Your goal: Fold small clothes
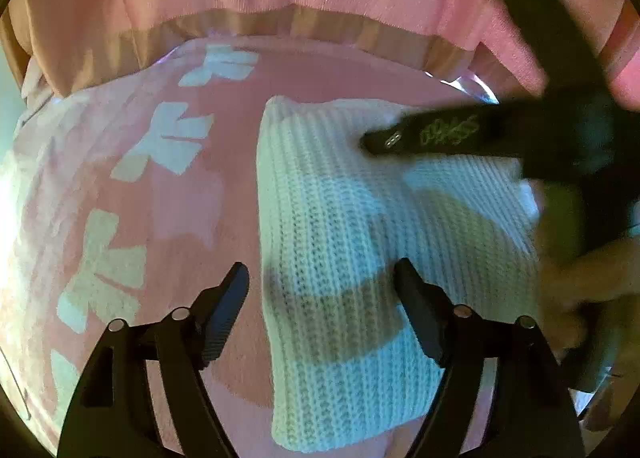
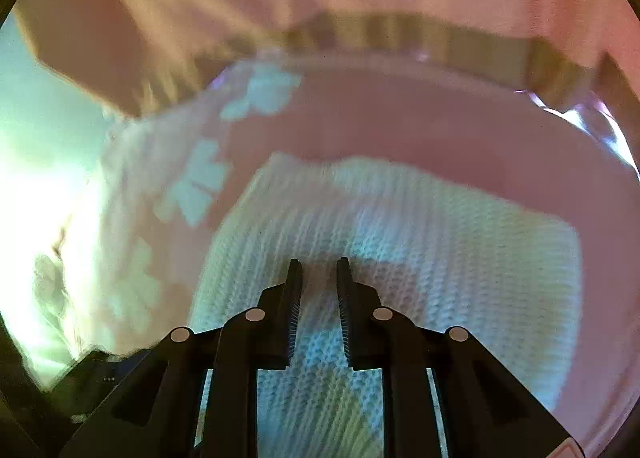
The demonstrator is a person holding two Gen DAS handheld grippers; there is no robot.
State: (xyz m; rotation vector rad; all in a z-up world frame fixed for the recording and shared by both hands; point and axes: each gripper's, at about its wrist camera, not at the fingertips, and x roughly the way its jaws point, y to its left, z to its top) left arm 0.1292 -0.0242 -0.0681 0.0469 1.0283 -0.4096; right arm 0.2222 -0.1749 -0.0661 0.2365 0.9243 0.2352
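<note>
Your left gripper point(image 1: 322, 278) stands wide open and empty over the lower left edge of the white knit garment point(image 1: 360, 258), whose long axis runs up the frame. Your right gripper point(image 2: 319, 270), jaws narrow with nothing visibly gripped, hovers over its upper right part.

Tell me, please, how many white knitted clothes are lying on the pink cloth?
1. The white knitted garment lies folded on the pink cloth, right of the white cross marks, under the right tongs. More may be hidden beyond the picture edges.
</note>
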